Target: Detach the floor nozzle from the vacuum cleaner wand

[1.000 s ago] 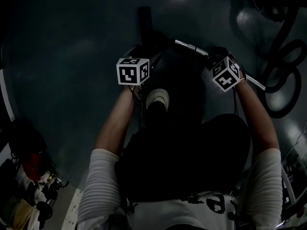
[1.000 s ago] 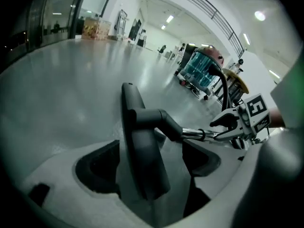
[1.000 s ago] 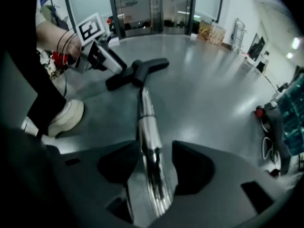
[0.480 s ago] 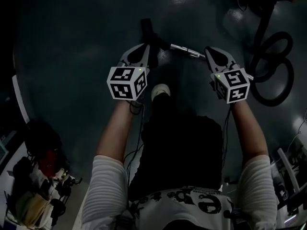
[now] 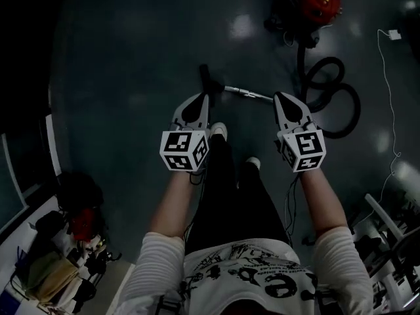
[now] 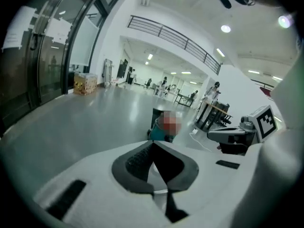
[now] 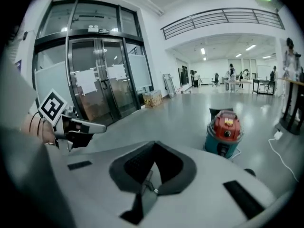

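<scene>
The black floor nozzle (image 5: pixel 207 81) lies on the dark floor, with the chrome wand (image 5: pixel 246 94) running right from it toward the coiled black hose (image 5: pixel 331 97). The hose leads to the red-topped vacuum cleaner (image 5: pixel 312 5) (image 7: pixel 224 132). I stand over them, holding both grippers well above the floor. My left gripper (image 5: pixel 200 98) (image 6: pixel 153 144) is shut and empty, over the nozzle end. My right gripper (image 5: pixel 283 97) (image 7: pixel 154 144) is also shut and empty, over the wand's hose end. Whether nozzle and wand are joined I cannot tell.
My shoes (image 5: pixel 218 131) stand just short of the wand. A white cable with a plug (image 5: pixel 390 35) trails on the floor at the right. Bags and clutter (image 5: pixel 65 241) sit at the lower left, a metal frame (image 5: pixel 387 235) at the lower right. Glass doors (image 7: pixel 99 84) stand to the left.
Both grippers have left the wand and nozzle and risen far above the floor, their jaws now closed. The head view has risen, bringing the hose and red vacuum cleaner into sight.
</scene>
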Action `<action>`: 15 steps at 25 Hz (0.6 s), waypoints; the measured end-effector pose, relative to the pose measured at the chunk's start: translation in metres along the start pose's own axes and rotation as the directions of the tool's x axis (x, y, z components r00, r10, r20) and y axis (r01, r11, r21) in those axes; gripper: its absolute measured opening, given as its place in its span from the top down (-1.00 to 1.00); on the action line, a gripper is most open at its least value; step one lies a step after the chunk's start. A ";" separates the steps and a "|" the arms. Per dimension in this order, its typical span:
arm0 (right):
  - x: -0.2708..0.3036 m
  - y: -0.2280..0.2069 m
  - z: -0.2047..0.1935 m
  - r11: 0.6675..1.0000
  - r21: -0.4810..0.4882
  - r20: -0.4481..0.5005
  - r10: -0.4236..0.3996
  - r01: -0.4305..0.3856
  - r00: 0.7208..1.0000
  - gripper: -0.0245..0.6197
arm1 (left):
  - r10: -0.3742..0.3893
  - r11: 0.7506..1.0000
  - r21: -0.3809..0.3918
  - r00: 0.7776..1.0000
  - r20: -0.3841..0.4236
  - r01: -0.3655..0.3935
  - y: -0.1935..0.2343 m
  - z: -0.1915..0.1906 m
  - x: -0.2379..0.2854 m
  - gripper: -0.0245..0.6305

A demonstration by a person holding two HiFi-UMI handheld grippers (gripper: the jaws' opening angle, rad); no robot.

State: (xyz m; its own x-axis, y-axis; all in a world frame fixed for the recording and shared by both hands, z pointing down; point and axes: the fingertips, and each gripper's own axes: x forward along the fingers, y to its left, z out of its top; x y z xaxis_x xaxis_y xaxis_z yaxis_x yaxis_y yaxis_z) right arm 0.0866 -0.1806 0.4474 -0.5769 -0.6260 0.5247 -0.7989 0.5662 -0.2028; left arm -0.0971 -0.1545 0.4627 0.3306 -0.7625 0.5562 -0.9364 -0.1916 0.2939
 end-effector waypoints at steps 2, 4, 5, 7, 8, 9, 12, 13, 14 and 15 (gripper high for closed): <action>-0.050 0.011 0.045 1.000 -0.021 0.039 -0.006 0.007 0.999 0.92 | -0.005 1.000 0.019 0.998 0.058 0.004 -0.033 0.045 -0.042 0.92; -0.102 0.016 0.081 0.998 -0.054 0.076 -0.025 0.029 0.997 0.92 | -0.034 0.999 0.032 0.990 0.134 0.030 -0.073 0.082 -0.080 0.92; -0.122 0.019 0.099 0.996 -0.075 0.105 -0.037 0.045 0.994 0.92 | -0.057 0.998 0.038 0.982 0.182 0.051 -0.089 0.101 -0.096 0.92; -0.150 0.026 0.134 0.990 -0.122 0.170 -0.053 0.074 0.984 0.92 | -0.095 0.995 0.039 0.957 0.275 0.088 -0.110 0.136 -0.124 0.92; -0.164 0.032 0.147 0.987 -0.138 0.197 -0.054 0.083 0.979 0.92 | -0.100 0.995 0.033 0.948 0.303 0.094 -0.116 0.147 -0.140 0.92; -0.179 0.038 0.156 0.985 -0.147 0.220 -0.053 0.087 0.974 0.92 | -0.095 0.995 0.033 0.944 0.316 0.089 -0.123 0.153 -0.158 0.92; -0.233 0.053 0.171 0.985 -0.140 0.277 -0.054 0.096 0.959 0.92 | -0.054 0.997 0.068 0.946 0.320 0.034 -0.151 0.154 -0.211 0.92; -0.250 0.055 0.172 0.986 -0.131 0.293 -0.058 0.100 0.954 0.92 | -0.045 0.997 0.075 0.945 0.324 0.021 -0.161 0.152 -0.225 0.92; -0.265 0.056 0.171 0.987 -0.122 0.307 -0.064 0.105 0.950 0.92 | -0.039 0.997 0.071 0.942 0.334 0.016 -0.170 0.150 -0.237 0.92; -0.277 0.057 0.169 0.987 -0.115 0.317 -0.069 0.111 0.946 0.92 | -0.037 0.998 0.058 0.937 0.347 0.018 -0.176 0.149 -0.247 0.92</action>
State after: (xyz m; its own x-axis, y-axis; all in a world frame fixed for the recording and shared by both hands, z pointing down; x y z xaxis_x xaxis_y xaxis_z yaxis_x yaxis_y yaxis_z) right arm 0.1723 -0.0657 0.1503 -0.5441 -0.8015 0.2480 -0.8332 0.5510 -0.0472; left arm -0.0313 -0.0243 0.1579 0.3036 -0.9220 0.2405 -0.9356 -0.2407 0.2583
